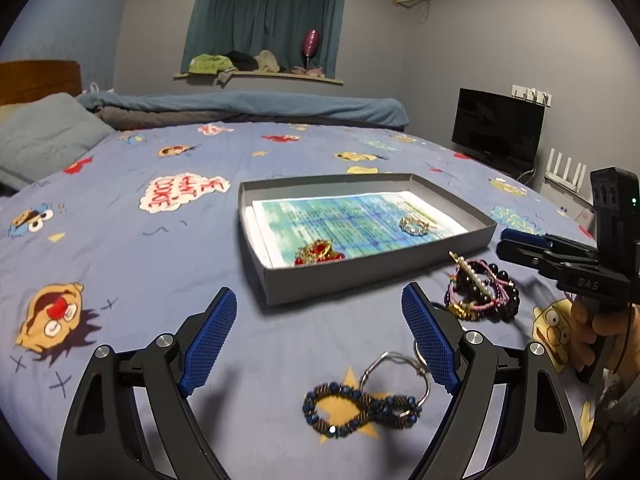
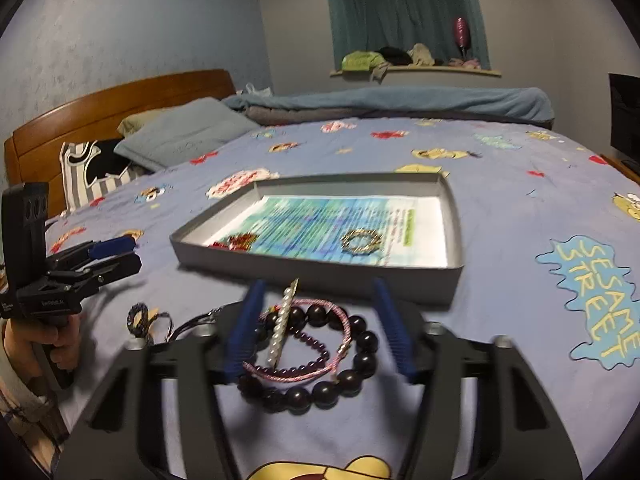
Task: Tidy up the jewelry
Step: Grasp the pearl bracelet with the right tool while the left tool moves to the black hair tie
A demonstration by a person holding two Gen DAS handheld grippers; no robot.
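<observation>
A shallow grey box (image 1: pixel 452 252) (image 2: pixel 316 270) lies on the bed, lined with printed paper. Inside are a red-and-gold piece (image 1: pixel 318 251) (image 2: pixel 239 241) and a gold ring-shaped piece (image 1: pixel 414 225) (image 2: pixel 361 241). My left gripper (image 1: pixel 320 312) is open above a blue beaded bracelet (image 1: pixel 360 408) with silver rings (image 1: pixel 400 364); both lie on the sheet. My right gripper (image 2: pixel 318 308) is open around a pile of dark bead bracelets (image 2: pixel 320 368) (image 1: pixel 482 292), pink cords and a pearl hairpin (image 2: pixel 280 328). The right gripper also shows in the left wrist view (image 1: pixel 532 246).
The bed has a blue cartoon-print sheet (image 1: pixel 160 248). A pillow (image 1: pixel 44 136) and folded blankets (image 1: pixel 248 108) lie at the far side. A wooden headboard (image 2: pixel 120 108) is on the left, a monitor (image 1: pixel 498 128) on the right.
</observation>
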